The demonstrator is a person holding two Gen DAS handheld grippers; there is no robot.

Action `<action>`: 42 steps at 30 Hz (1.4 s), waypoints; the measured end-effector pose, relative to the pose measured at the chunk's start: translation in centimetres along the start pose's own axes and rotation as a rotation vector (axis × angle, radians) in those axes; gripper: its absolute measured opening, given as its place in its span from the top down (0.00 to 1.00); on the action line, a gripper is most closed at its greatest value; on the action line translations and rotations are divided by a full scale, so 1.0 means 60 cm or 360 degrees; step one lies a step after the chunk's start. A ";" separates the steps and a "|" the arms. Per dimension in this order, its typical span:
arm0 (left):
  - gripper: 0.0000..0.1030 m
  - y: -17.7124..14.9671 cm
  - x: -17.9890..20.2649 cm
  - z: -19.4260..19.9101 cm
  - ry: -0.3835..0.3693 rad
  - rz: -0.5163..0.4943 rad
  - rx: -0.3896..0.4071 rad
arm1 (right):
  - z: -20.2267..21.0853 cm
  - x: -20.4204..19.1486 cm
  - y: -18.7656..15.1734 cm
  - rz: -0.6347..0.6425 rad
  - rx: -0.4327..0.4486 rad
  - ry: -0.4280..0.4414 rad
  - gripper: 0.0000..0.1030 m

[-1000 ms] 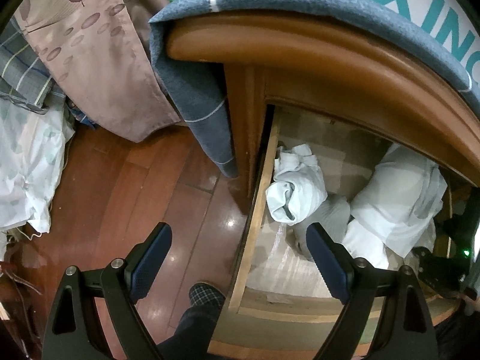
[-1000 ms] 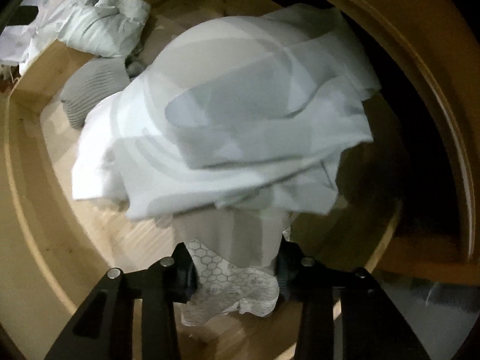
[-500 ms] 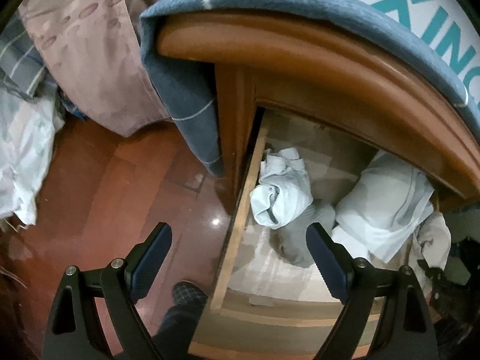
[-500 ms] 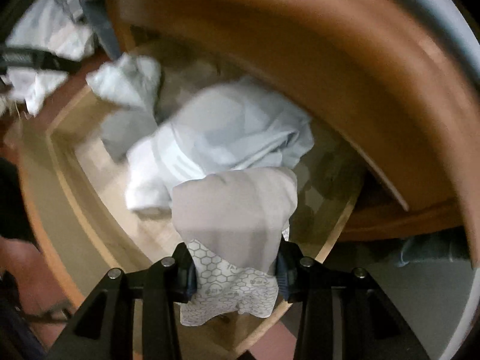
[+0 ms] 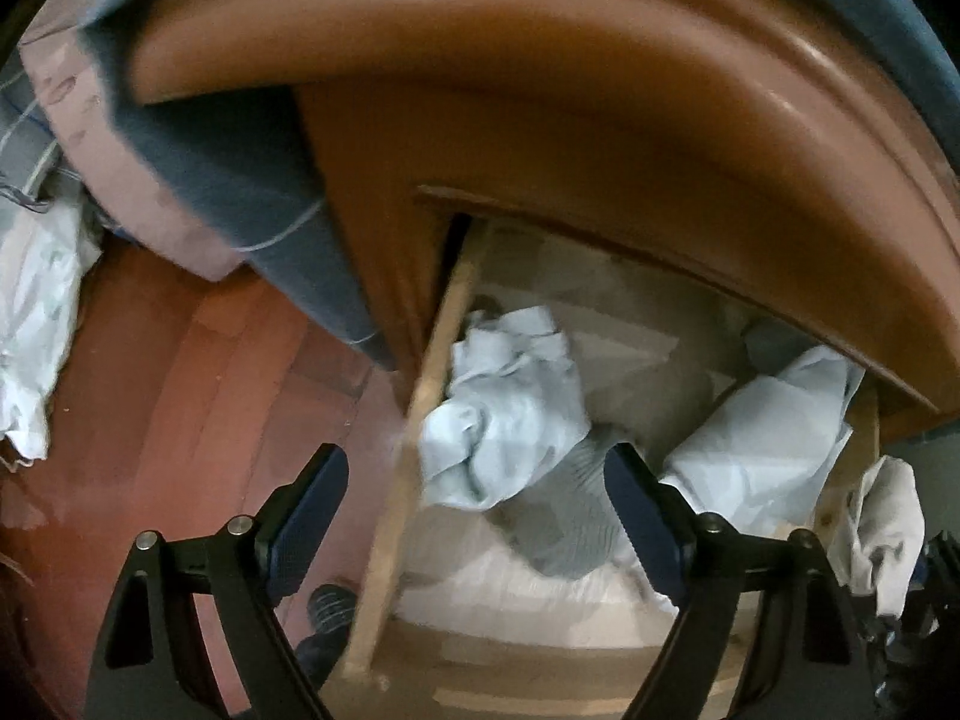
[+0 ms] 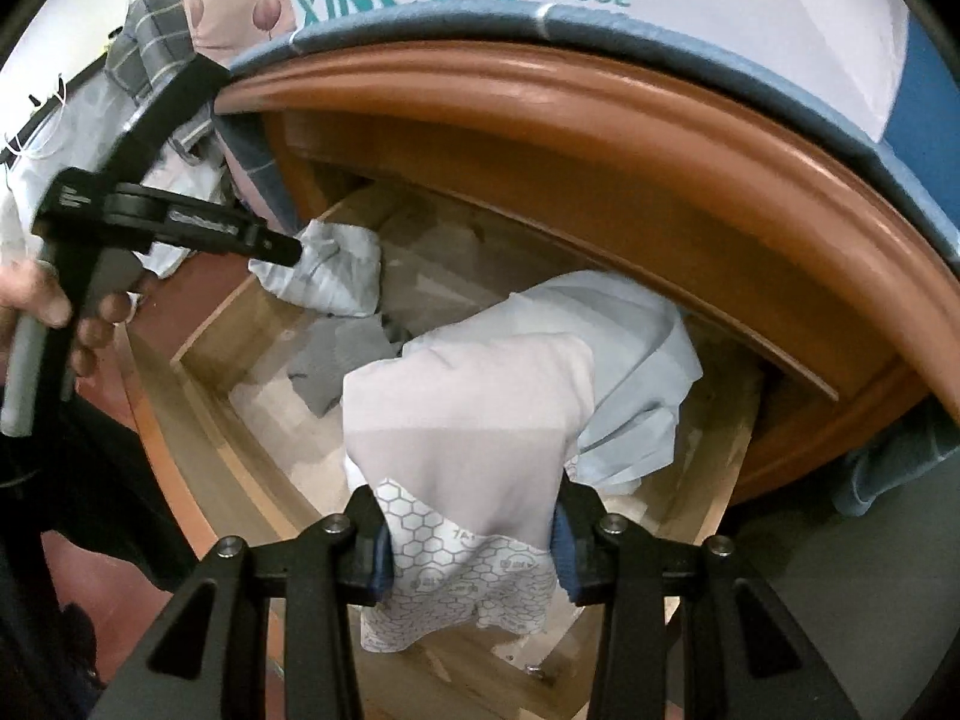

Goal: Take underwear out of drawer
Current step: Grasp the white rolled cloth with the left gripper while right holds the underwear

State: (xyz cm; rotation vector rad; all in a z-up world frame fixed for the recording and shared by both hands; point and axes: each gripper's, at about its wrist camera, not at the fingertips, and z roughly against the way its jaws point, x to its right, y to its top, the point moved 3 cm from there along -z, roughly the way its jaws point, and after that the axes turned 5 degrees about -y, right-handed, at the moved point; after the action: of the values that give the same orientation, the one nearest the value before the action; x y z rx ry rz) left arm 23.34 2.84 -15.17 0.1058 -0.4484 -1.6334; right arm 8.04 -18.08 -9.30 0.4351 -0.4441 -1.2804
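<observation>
The wooden drawer [image 5: 390,510] stands pulled out under the brown cabinet top. My right gripper [image 6: 471,510] is shut on a beige piece of underwear [image 6: 468,396] with a hexagon-printed band and holds it above the drawer's right part. Crumpled pale blue underwear [image 5: 504,408] lies at the drawer's left wall, a grey ribbed piece [image 5: 570,516] beside it and a folded white-blue piece [image 5: 768,438] to the right. My left gripper [image 5: 474,459] hovers over the pale blue piece. Its jaws are closing, and the pads are clear of the cloth.
A blue blanket [image 5: 282,222] hangs over the cabinet's left corner. A white bag [image 6: 720,18] with teal lettering lies on top. Red-brown floor [image 5: 180,390] and heaped cloths [image 5: 36,312] are on the left. A hand [image 6: 42,306] holds the left gripper's handle.
The right gripper has lifted the beige underwear up out of the drawer. The left gripper has moved down and closer over the drawer's left side, and its jaws have narrowed a little.
</observation>
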 end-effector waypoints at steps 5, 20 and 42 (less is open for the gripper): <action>0.29 0.013 0.004 -0.032 -0.0023 0.0045 0.0029 | 0.004 -0.004 -0.002 0.0023 0.0013 0.0032 0.61; 0.92 -0.022 0.059 -0.103 -0.0283 -0.0075 -0.0256 | 0.002 0.001 0.006 -0.0024 0.0039 0.0034 0.60; 0.46 -0.023 0.049 -0.084 -0.0240 0.0121 -0.0045 | -0.006 -0.003 0.004 -0.0025 0.0016 0.0048 0.60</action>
State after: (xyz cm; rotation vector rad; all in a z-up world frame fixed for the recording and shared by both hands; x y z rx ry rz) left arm 23.33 -1.08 -19.70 -0.0557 -0.5378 -1.5786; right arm 8.40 -17.81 -9.48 0.4664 -0.4225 -1.2858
